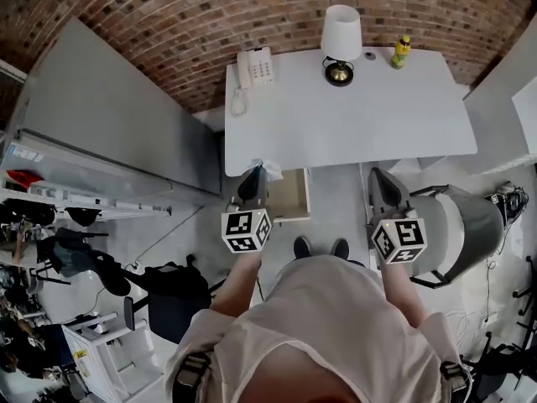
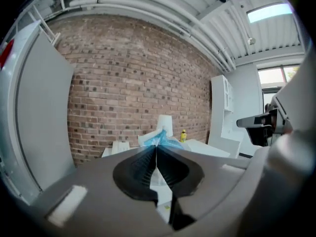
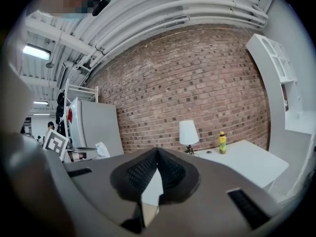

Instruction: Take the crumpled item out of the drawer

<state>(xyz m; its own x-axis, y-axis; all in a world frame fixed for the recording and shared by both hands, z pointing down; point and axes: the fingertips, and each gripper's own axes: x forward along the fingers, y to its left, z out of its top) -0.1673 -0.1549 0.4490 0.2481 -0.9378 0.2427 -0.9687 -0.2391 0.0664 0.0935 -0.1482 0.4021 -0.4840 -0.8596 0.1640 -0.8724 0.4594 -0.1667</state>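
Observation:
The crumpled item, a white and pale blue wad, sticks out from the tips of my left gripper, which is shut on it just above the open wooden drawer at the desk's front left. In the left gripper view the crumpled item bunches up at the closed tips of the left gripper. My right gripper hangs to the right of the drawer, shut, with nothing between its fingers. In the right gripper view the right gripper shows its jaws closed, and the crumpled item appears far left.
The white desk carries a lamp, a white telephone and a yellow bottle along its far edge by the brick wall. A grey chair stands at the right and a grey panel at the left.

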